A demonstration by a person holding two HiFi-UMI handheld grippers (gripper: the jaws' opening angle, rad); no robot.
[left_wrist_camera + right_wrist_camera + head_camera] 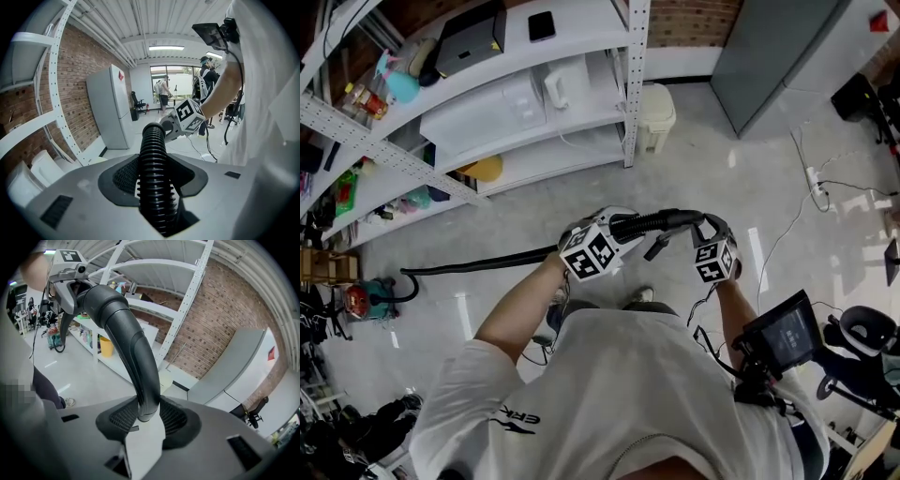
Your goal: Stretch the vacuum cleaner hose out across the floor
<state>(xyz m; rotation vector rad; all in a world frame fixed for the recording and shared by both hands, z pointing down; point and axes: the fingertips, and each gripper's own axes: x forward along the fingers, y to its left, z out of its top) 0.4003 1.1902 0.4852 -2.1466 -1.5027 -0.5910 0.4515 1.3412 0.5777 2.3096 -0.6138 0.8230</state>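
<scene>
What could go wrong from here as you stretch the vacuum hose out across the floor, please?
1. The hose runs nearly straight to the vacuum cleaner by the shelving; more pull might drag or tip it.
2. The right tool grips only the end of the smooth curved handle, which could slip out.
3. A white cable on the floor is a possible trip hazard.

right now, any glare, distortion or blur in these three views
Head view: sharp, with pale glare streaks on the glossy floor. Left gripper view: fisheye bows the shelf upright, the far window is overbright, the ribbed hose is crisp. Right gripper view: black vignetted corners, soft sheen on the curved hose end.
</scene>
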